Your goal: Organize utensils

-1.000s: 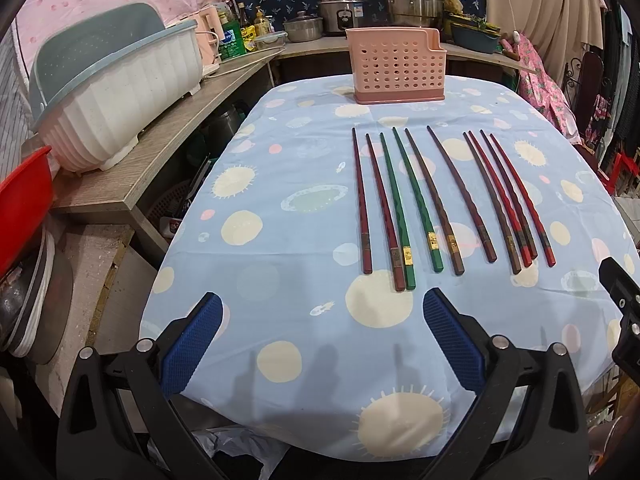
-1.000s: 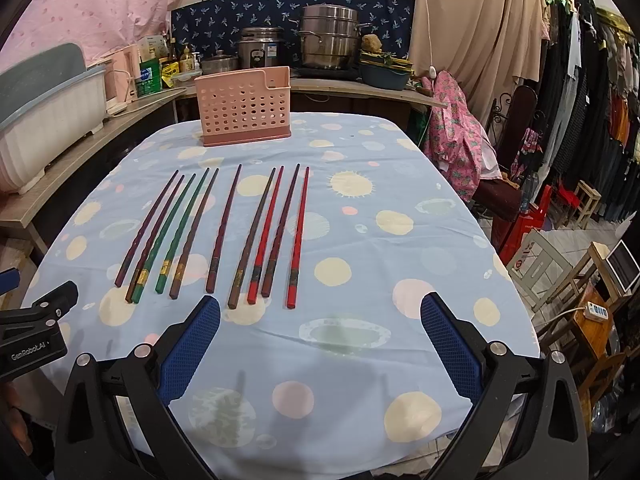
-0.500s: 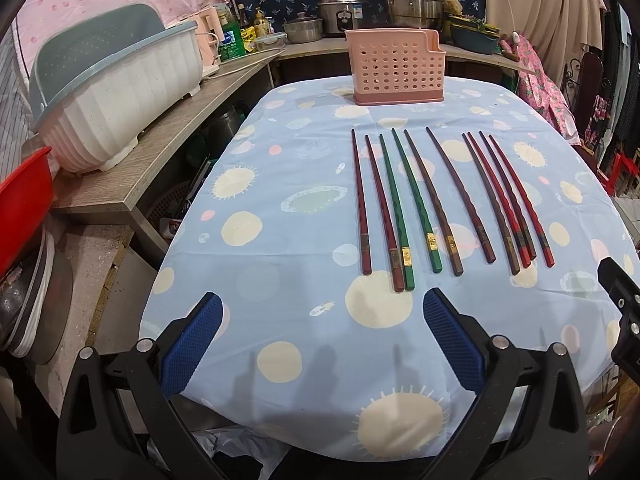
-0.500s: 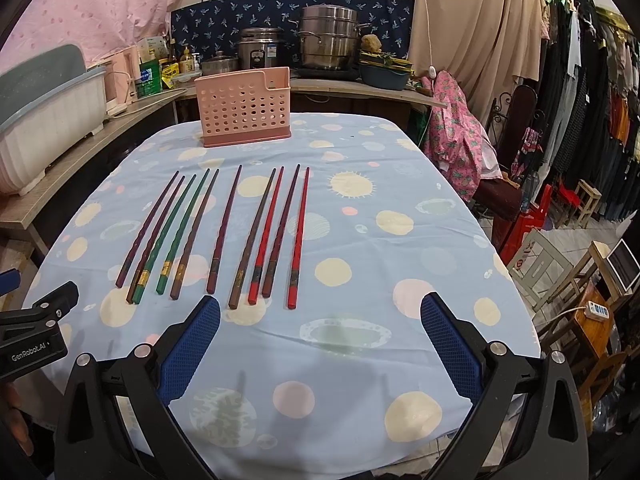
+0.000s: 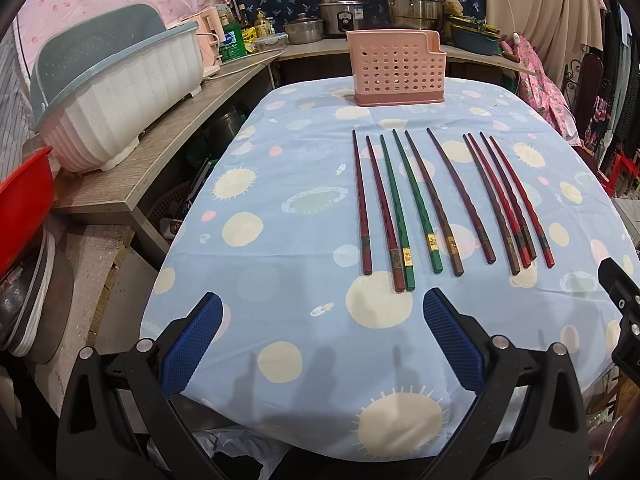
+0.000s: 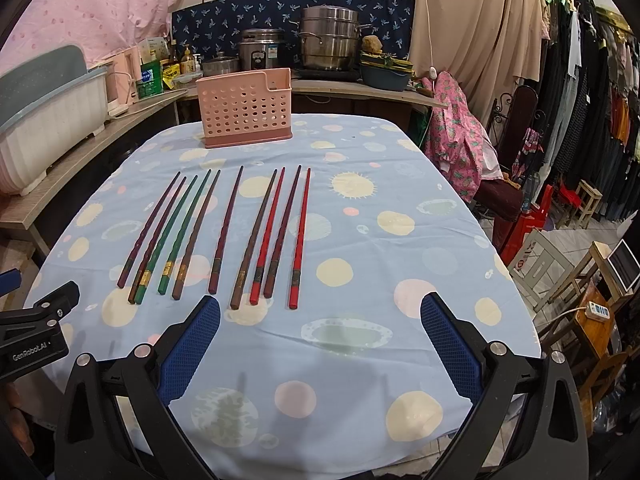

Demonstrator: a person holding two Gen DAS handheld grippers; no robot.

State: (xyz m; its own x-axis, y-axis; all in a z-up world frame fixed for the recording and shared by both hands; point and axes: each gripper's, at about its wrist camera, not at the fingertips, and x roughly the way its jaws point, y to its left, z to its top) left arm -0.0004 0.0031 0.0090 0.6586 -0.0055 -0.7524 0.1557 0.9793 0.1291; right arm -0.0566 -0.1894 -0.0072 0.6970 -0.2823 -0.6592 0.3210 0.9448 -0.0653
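Several chopsticks (image 5: 436, 200) in dark red, green, brown and bright red lie side by side on the blue spotted tablecloth (image 5: 280, 264), also seen in the right wrist view (image 6: 224, 232). A pink perforated utensil holder (image 5: 396, 68) stands upright at the table's far end, also in the right wrist view (image 6: 246, 108). My left gripper (image 5: 322, 336) is open and empty above the near edge, just short of the chopsticks' thick ends. My right gripper (image 6: 320, 338) is open and empty, near the bright red chopsticks (image 6: 298, 236).
A white and grey dish rack (image 5: 116, 88) sits on a wooden counter (image 5: 168, 152) to the left. Pots and a rice cooker (image 5: 344, 18) stand behind the holder. A red basin (image 5: 24, 200) is at far left. Chairs and clothes (image 6: 560, 216) crowd the right side.
Both grippers have barely moved, and the chopsticks and holder lie as before.
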